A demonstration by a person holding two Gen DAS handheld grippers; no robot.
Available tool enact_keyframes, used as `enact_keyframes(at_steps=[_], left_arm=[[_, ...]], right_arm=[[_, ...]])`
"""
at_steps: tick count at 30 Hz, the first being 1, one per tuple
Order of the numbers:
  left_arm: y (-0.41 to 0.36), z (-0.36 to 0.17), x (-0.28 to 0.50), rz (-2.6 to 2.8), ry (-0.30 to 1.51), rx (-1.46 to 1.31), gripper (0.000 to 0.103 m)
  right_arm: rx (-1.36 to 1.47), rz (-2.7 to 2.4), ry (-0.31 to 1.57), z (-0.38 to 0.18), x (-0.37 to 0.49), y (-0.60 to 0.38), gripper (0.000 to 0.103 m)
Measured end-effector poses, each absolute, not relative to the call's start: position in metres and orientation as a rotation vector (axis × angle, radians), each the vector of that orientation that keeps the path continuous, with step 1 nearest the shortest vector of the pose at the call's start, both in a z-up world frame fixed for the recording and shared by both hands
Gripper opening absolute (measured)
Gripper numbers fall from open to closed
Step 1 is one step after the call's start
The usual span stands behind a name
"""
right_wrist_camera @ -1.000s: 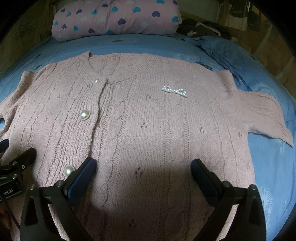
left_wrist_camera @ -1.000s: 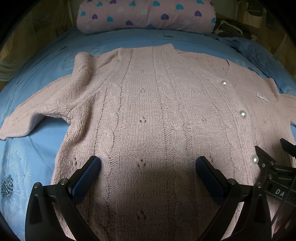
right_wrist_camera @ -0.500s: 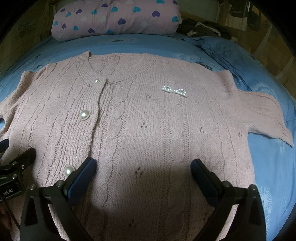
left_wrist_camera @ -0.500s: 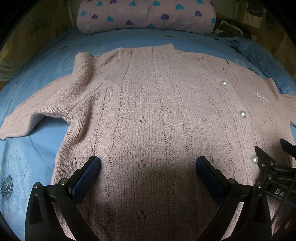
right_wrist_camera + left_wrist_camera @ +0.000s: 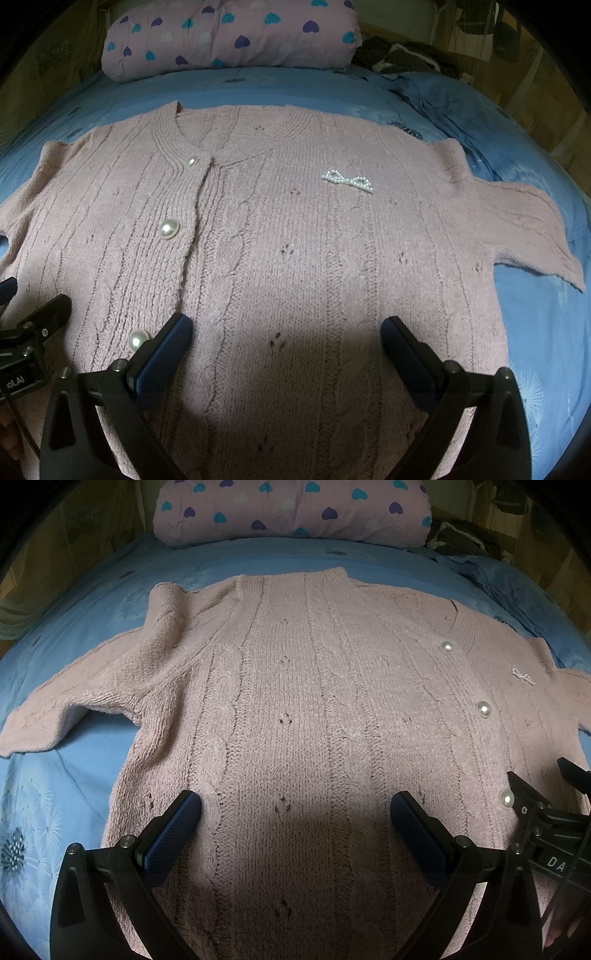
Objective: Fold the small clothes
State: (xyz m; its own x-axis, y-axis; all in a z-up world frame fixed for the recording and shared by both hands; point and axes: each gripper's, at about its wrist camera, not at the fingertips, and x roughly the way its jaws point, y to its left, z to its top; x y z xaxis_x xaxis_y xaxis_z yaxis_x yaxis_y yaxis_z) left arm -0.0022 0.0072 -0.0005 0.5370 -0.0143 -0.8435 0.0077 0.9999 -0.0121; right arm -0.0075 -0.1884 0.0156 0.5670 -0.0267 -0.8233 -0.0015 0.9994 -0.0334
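A pale pink cable-knit cardigan (image 5: 303, 701) lies flat, front up, on a blue bed sheet (image 5: 66, 797), with both short sleeves spread out. It has pearl buttons (image 5: 168, 229) and a small pearl bow (image 5: 347, 180) on the chest. It also shows in the right wrist view (image 5: 295, 236). My left gripper (image 5: 295, 805) is open and empty, just above the cardigan's lower left half. My right gripper (image 5: 286, 328) is open and empty, just above its lower right half. Each gripper's frame shows at the edge of the other's view.
A pink pillow (image 5: 291, 511) with coloured hearts lies at the head of the bed. Dark clothes (image 5: 402, 55) are piled at the back right. The blue sheet (image 5: 546, 332) is bunched near the far right edge. Wooden walls surround the bed.
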Motion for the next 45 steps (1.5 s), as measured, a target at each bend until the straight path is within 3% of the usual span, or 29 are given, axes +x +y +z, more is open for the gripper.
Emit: enact_keyframes(at_steps=[9,15,18,22,31,37,45], left_arm=[[0.014,0.003,-0.002,-0.045,1.009,-0.050,0.088],[0.031,0.013,0.006,-0.093,1.026,-0.172,0.087],[0.054,0.025,0.015,-0.098,1.031,-0.271,0.082],[0.113,0.052,0.020,-0.016,0.966,-0.439,0.081],[0.282,0.095,-0.012,0.314,0.751,-0.785,0.081],[0.389,0.078,-0.036,0.564,0.611,-1.050,0.081],[0.450,0.003,-0.045,0.711,0.655,-1.282,0.084]], right_arm=[[-0.057,-0.041,0.904,0.036,-0.016,-0.187,0.098],[-0.034,0.028,0.767,0.061,-0.002,-0.172,0.098],[0.011,0.056,0.777,0.058,0.014,-0.164,0.098],[-0.014,0.076,0.966,0.014,0.034,-0.153,0.101],[-0.010,0.078,0.943,0.015,0.031,-0.151,0.103],[0.015,0.089,0.940,0.016,0.031,-0.157,0.103],[-0.008,0.077,0.943,0.015,0.031,-0.153,0.103]])
